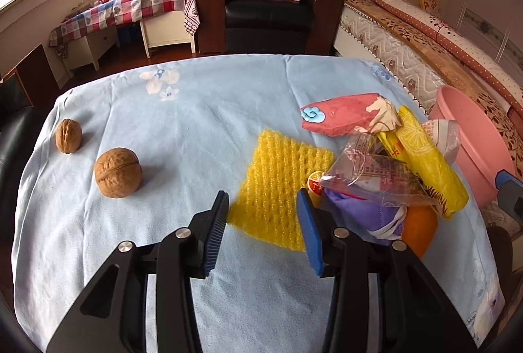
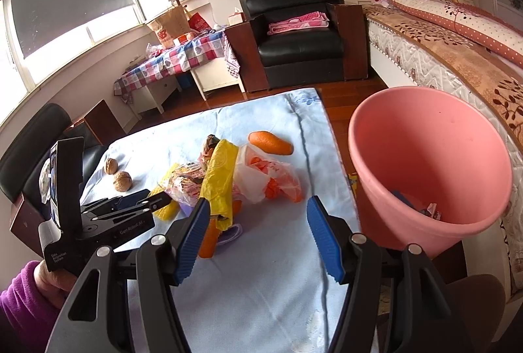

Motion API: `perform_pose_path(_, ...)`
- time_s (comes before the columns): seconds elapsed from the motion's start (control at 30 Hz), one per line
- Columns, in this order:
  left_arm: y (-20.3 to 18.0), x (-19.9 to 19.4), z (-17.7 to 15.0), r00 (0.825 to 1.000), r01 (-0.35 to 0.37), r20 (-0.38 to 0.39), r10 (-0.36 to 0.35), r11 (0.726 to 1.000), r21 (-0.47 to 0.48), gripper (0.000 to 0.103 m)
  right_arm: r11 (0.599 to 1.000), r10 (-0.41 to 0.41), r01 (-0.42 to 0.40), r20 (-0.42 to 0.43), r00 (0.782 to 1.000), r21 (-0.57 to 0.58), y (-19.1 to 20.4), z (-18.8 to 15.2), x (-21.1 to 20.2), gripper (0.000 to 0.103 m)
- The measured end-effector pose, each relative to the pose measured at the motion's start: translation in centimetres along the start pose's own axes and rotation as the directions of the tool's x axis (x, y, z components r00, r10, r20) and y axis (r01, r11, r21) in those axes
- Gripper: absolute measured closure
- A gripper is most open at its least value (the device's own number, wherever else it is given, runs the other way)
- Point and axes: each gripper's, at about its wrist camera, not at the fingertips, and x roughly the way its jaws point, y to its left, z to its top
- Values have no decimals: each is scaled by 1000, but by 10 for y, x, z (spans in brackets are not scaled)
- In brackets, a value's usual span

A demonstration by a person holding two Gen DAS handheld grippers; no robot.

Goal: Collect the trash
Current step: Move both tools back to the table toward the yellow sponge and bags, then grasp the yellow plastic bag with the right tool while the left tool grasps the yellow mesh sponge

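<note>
I am working across the blue tablecloth [image 1: 196,124] from left to right. At ten o'clock of my left gripper [image 1: 263,227] two walnuts are sitting, the far walnut [image 1: 68,136] and the near walnut [image 1: 118,172], well apart from the litter.

The left gripper's blue pads are standing spread with nothing between them, and the yellow foam fruit net [image 1: 278,186] is lying flat at twelve o'clock, its near edge reaching in between the fingertips. Its long axis is running roughly from my six towards twelve. I am judging this arm the nearer one for the net, since a short push forward and down would bring the pads around that edge.

Further right, at one to two o'clock, the pile is sitting: a clear printed wrapper [image 1: 369,176], a yellow plastic bag [image 1: 425,166], a red packet [image 1: 343,117].

My right gripper [image 2: 258,238] is hovering spread and empty too, with the pile at eleven o'clock. The pink bin [image 2: 425,173] is standing off the table edge at two o'clock, some scraps already lying inside.
</note>
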Motion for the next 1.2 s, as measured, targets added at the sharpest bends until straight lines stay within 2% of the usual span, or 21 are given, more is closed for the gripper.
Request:
perform_pose_path(0.03,0,-1,-1,1000,14,2,-14,1000,2,78,1000,4,-4,-4,1000,-3,2,0,2,42)
perform_pose_path(0.07,-1,-4,-3,1000,20,6,-20,1000,5,81,1000,9,-9,-10,1000,-7,4,1,4,42)
perform_pose_path(0.1,-1,-7,-5,1000,16,15,-16,1000,8,90,1000,15,-15,-15,1000,-11,6,1,6,42)
perform_pose_path(0.13,-1,-9,-6,1000,20,18,-20,1000,9,94,1000,20,-20,-19,1000,-13,7,2,7,42)
perform_pose_path(0.3,9,-21,-9,999,33,38,-33,999,-20,95,998,61,-62,-56,997,-7,15,6,20,43)
perform_pose_path(0.43,17,-32,-8,997,50,60,-47,998,-47,95,996,82,-84,-78,994,-29,24,9,32,53)
perform_pose_path(0.57,21,-42,-3,995,67,78,-62,996,-63,95,996,59,-66,-106,993,-62,34,11,47,58)
perform_pose_path(0.73,22,-54,1,992,74,104,-67,995,-60,95,996,56,-65,-157,986,-55,34,7,59,80)
perform_pose_path(0.8,21,-57,2,991,74,112,-67,995,-60,95,996,57,-68,-166,984,-61,35,6,59,84)
perform_pose_path(0.97,22,-68,5,988,74,138,-64,995,-71,95,993,95,-104,-146,985,-53,36,6,44,86)
perform_pose_path(1.2,20,-90,16,978,84,197,-68,993,-77,95,986,155,-158,-59,986,-58,38,13,5,86)
